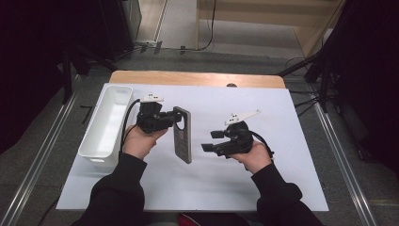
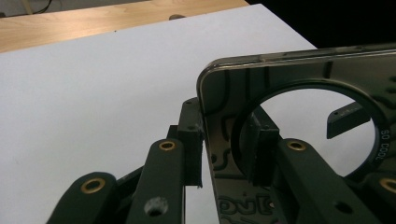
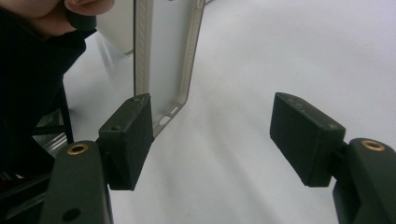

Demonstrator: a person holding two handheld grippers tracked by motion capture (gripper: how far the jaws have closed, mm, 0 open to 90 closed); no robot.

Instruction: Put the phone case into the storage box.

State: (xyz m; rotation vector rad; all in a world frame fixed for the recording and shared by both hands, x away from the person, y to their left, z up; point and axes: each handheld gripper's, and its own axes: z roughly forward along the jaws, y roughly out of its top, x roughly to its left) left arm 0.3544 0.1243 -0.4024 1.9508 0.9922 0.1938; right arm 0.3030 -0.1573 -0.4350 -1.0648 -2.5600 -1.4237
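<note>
While you hold the phone case (image 1: pixel 182 134) up on edge, the findings stand as follows.

Item in hand: a grey-brown phone case with a round ring cut-out, standing on its long edge on the white sheet (image 1: pixel 282 141), near the middle of the table and slightly toward 9 o'clock.

Left gripper (image 1: pixel 173 118): your jaws are closed on the upper corner of the case; in the left gripper view one pad sits outside the wall (image 2: pixel 191 149) and the other inside, beside the ring (image 2: pixel 261 151). Grip looks firm, though it takes only a small bite near the corner.

Right gripper (image 1: pixel 211 141): your jaws stand wide apart and hold nothing. It hovers at 3 o'clock of the case, apart from it, jaws pointing toward it. In the right gripper view the lower end of the case (image 3: pixel 161 60) lies just beyond the left pad.

White bin (image 1: pixel 106 120): long, open, at 9 o'clock of the case, behind your left hand (image 1: pixel 139 141).

Step in hand, as judged: you are presenting the case with the left so the right can take its free end.

Next move, as judged: bring the right gripper toward 9 o'clock until the case wall sits between the pads, square them to the edge, then close. Keep the left steady; a corner hold could let the case pivot.
</note>
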